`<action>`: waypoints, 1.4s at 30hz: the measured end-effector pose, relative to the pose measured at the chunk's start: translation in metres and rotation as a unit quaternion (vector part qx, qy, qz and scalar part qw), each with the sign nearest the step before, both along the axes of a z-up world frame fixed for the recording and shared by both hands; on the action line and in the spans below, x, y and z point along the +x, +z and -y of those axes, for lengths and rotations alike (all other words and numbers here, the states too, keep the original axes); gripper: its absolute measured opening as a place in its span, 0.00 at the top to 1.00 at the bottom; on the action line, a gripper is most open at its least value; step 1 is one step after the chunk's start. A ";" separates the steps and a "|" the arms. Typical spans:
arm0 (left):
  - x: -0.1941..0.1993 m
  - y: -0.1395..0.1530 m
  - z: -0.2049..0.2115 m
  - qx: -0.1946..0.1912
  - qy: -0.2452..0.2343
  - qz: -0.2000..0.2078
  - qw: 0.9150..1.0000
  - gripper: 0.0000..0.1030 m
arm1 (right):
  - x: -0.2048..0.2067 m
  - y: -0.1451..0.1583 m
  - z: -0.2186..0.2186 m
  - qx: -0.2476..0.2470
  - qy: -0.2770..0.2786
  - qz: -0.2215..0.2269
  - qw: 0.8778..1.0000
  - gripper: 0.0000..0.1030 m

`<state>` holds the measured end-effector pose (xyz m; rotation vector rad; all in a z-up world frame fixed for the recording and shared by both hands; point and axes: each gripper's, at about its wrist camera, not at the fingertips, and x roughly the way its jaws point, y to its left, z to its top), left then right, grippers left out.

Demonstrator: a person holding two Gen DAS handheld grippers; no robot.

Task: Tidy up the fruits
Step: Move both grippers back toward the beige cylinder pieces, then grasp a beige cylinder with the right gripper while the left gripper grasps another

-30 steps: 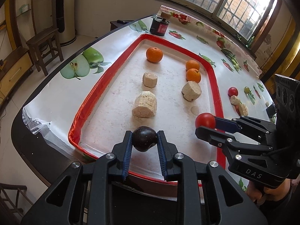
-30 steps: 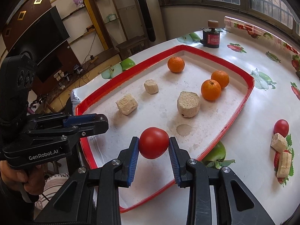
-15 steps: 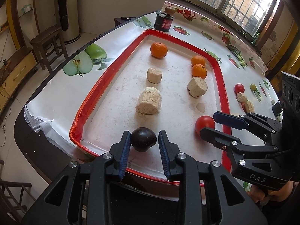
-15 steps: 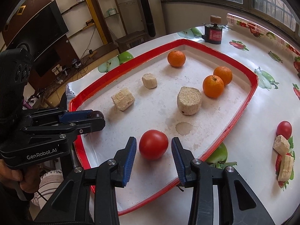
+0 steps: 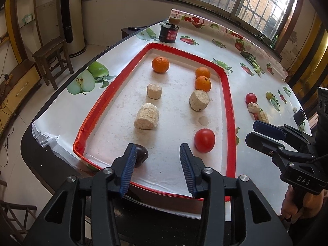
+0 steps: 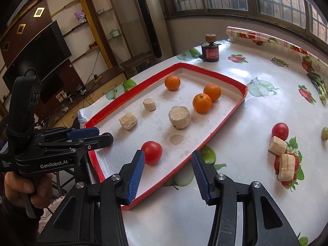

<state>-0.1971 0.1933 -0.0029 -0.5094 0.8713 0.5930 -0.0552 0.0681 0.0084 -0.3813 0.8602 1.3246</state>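
A dark plum [image 5: 141, 155] rests on the white floor of the red-rimmed tray [image 5: 228, 94], just inside the left finger of my left gripper [image 5: 157, 165]. That gripper's jaws are opening and no pad presses the plum. A red tomato [image 6: 152, 152] lies in the tray near its front corner, beside the left fingertip of my right gripper [image 6: 168, 171]. The right jaws are also opening, clear of the tomato. In the left wrist view the tomato [image 5: 204, 140] sits left of the right gripper [image 5: 264, 134].
Three oranges [image 5: 160, 64] and three beige cut chunks [image 5: 146, 116] lie deeper in the tray. On the fruit-print cloth to the right are another tomato [image 6: 280, 130], two beige chunks [image 6: 286, 167] and a green grape [image 6: 325, 133]. A black jar [image 5: 168, 33] stands at the back.
Both grippers have gone from shut on their fruit to open. The plum and the tomato now lie on the tray floor. The right gripper has drawn back toward the tray's right rim.
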 end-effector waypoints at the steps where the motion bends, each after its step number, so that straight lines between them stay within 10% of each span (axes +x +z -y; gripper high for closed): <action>1: 0.001 0.001 0.002 0.000 -0.002 0.001 1.000 0.59 | 0.003 0.001 0.005 0.002 -0.005 -0.001 1.000 0.52; 26: 0.057 0.015 0.074 0.002 -0.096 0.008 0.995 0.59 | 0.070 -0.006 0.125 0.008 -0.139 -0.017 0.990 0.52; 42: 0.120 0.019 0.090 -0.003 -0.143 0.009 0.990 0.60 | 0.104 -0.028 0.083 -0.033 -0.151 -0.004 0.988 0.53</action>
